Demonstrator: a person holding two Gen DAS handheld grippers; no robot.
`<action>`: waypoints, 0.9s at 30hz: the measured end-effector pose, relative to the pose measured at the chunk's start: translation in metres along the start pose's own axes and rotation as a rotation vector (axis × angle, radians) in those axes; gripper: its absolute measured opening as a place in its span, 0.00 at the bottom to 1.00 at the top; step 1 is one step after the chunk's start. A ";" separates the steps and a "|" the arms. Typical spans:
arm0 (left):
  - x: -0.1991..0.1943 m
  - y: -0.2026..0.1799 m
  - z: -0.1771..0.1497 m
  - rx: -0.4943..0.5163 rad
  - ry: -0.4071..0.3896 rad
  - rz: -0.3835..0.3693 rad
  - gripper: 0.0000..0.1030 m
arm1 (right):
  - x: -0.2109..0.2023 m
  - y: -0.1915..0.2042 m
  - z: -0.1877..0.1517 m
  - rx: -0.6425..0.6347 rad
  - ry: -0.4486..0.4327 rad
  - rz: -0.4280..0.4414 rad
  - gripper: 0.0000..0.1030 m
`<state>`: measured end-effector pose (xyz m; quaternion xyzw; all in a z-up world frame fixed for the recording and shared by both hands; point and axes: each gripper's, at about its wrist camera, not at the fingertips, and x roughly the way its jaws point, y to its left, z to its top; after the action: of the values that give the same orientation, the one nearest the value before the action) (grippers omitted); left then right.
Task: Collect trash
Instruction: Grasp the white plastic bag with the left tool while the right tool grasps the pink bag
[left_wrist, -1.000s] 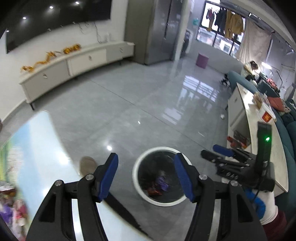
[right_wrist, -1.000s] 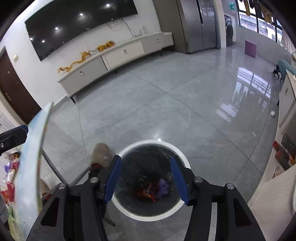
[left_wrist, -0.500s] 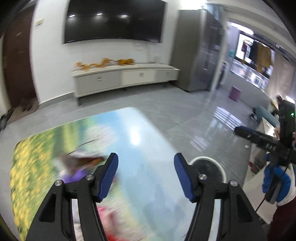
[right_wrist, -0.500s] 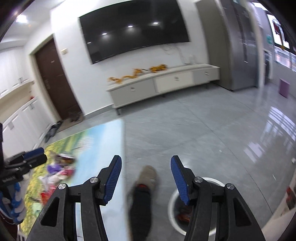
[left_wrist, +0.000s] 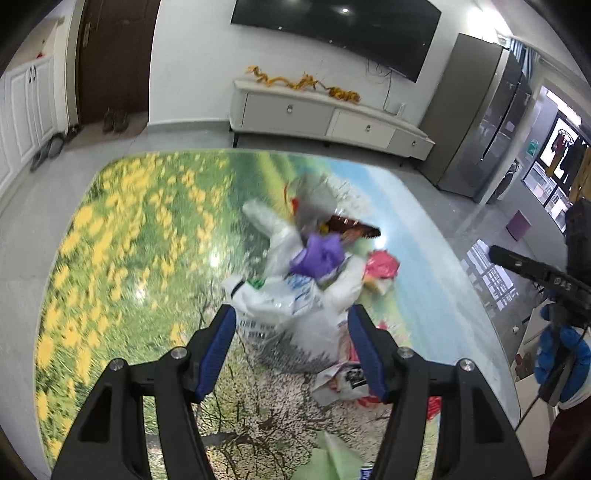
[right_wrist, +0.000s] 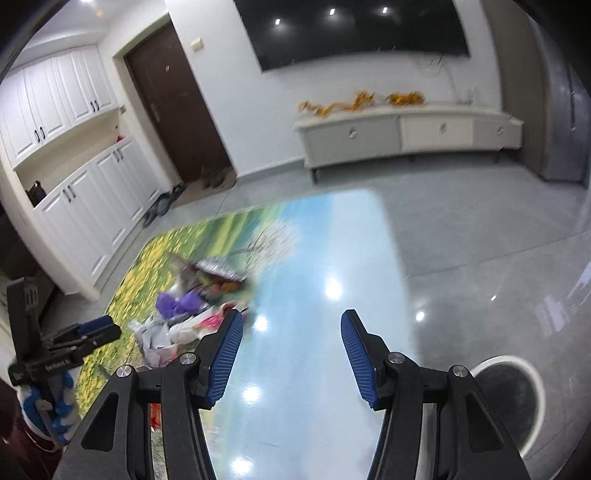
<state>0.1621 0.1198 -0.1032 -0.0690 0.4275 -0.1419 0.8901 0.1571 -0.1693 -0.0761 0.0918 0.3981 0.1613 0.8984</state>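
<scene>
1. Trash pile sits heaped on my table, on its right half, toward the near edge: white plastic bags, a purple crumpled piece, a pink wrapper and dark foil packets, all touching or overlapping.
2. Most of the job looks undone to me: the heap is large, and more scraps lie on the table close under my left tongs.
3. My bin stands on the floor to the right of the table, well apart from the heap; its inside is too blurred for me to say what it holds.
4. My left gripper hangs just above the near side of the heap, pointed steeply down, its blue pads parted to about half width and gripping nothing; a white bag shows between them without being pinched.
5. My right gripper is over the bare, glossy right part of the table, also tilted down, jaws likewise half apart and empty.
6. Each tool is carried by a blue-gloved hand, visible at the frame edges.
7. I judge the left tool best placed for the next pick.
</scene>
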 end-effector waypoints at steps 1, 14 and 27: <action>0.005 -0.001 -0.001 -0.004 0.007 -0.003 0.59 | 0.010 0.003 -0.001 -0.001 0.018 0.012 0.51; 0.045 0.009 0.000 -0.065 0.075 -0.032 0.66 | 0.098 0.033 0.000 0.009 0.164 0.132 0.52; 0.032 0.007 -0.011 -0.070 0.037 -0.069 0.21 | 0.108 0.025 -0.011 0.050 0.190 0.225 0.24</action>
<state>0.1744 0.1169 -0.1354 -0.1123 0.4460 -0.1586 0.8737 0.2112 -0.1063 -0.1501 0.1423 0.4725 0.2589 0.8303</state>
